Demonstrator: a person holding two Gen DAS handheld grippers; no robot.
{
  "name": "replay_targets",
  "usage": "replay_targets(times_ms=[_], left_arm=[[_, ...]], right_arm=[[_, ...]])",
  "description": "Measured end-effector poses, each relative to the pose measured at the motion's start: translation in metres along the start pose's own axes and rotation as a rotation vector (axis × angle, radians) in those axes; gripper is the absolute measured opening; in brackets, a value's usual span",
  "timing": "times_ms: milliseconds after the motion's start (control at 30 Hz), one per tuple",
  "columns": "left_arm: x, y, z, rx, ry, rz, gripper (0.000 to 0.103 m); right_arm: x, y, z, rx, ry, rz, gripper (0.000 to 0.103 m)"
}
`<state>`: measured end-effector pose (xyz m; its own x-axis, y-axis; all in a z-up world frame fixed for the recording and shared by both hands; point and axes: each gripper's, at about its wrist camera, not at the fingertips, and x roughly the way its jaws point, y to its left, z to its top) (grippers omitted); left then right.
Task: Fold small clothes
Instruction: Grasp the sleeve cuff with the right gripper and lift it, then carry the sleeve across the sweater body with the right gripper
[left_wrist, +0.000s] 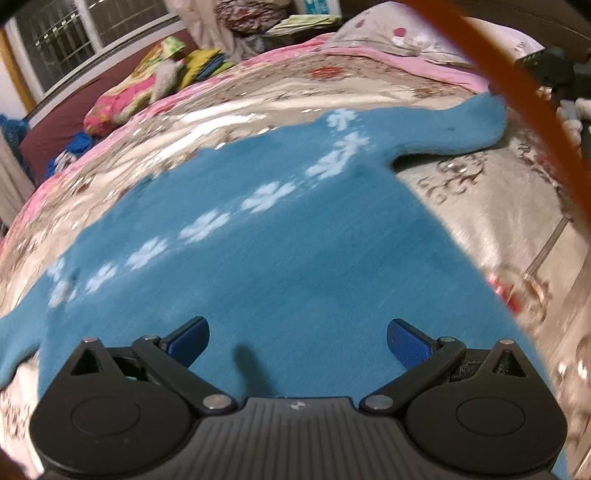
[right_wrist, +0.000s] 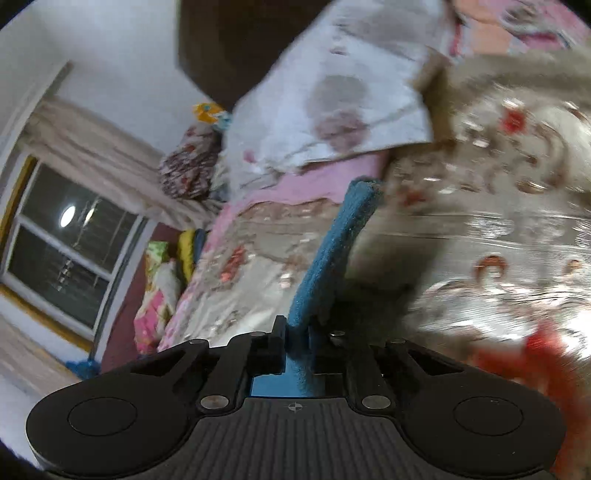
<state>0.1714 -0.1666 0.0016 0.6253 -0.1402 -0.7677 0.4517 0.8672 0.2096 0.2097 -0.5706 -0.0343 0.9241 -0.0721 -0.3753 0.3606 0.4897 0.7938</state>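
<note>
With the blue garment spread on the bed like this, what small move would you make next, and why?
Probably carry the right hand-held gripper across to lay the sleeve over the body of the blue garment. It is already shut on the sleeve, lifted off the bedspread, while the left hand-held gripper hangs open over the flat body, holding nothing.

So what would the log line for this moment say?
left tongs: open over blue garment | right tongs: shut on its sleeve

Teal-blue garment (left_wrist: 280, 236) with pale snowflake print, beige floral bedspread (left_wrist: 480, 206) edged pink, blue-padded black left claw (left_wrist: 297, 341)
</note>
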Motion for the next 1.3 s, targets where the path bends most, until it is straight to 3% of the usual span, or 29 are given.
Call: replay_targets(times_ms=[267,567,833,1067,1300], left_arm=[[-0.01,0.051,-0.039,-0.098,0.015,-0.009,0.103],[-0.014,0.107,-0.076,-0.229,-0.003,-0.02,0.103],[-0.013,0.132,-0.099,-0.304,-0.03,-0.062,0.103],[-0.015,0.151,-0.101,-0.304,-0.065,-0.051,0.103],[-0.019,0.183,-0.107,-0.392,-0.082,-0.04,0.103]], right_arm=[[-0.011,0.068,-0.044,-0.105,0.06,0.084,0.011],[0.02,0.167,-0.126,-0.302,0.194,0.097,0.011],[0.048,0.202,-0.211,-0.41,0.312,0.05,0.011],[0.053,0.221,-0.262,-0.547,0.346,0.016,0.011],[0.059,0.252,-0.307,-0.699,0.363,0.014,0.011]])
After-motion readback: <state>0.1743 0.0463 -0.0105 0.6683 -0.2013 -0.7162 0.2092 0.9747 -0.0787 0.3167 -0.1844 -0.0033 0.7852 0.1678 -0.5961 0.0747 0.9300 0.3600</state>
